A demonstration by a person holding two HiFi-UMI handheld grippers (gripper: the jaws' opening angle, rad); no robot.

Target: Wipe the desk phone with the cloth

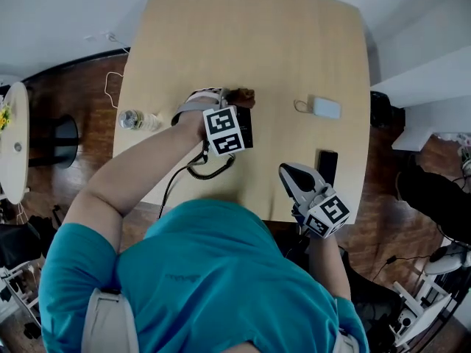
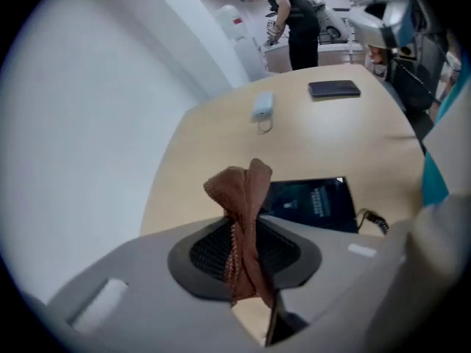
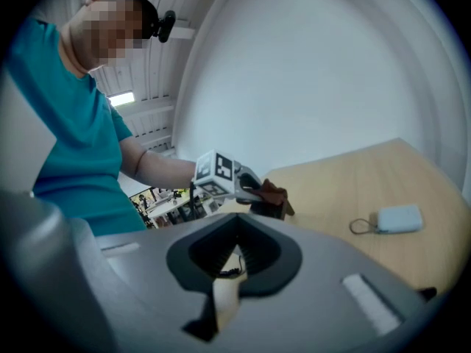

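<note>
A black desk phone point(image 1: 244, 128) sits on the light wooden table point(image 1: 243, 35), its coiled cord point(image 1: 210, 169) trailing toward the front edge. My left gripper point(image 1: 229, 98) hovers over the phone's far end, shut on a bunched brown cloth point(image 1: 242, 95). In the left gripper view the cloth point(image 2: 239, 190) stands up between the jaws of that gripper point(image 2: 246, 223), with the phone's dark face point(image 2: 310, 204) just beyond it. My right gripper point(image 1: 293, 175) is off to the right near the front edge, shut with nothing in it. The right gripper view shows the cloth point(image 3: 274, 193) on the phone point(image 3: 268, 210).
A clear water bottle point(image 1: 140, 120) lies at the table's left edge. A small white device with a cord loop point(image 1: 324, 107) and a flat black item point(image 1: 327, 165) lie to the right. A round white table point(image 1: 13, 138) stands on the floor at far left.
</note>
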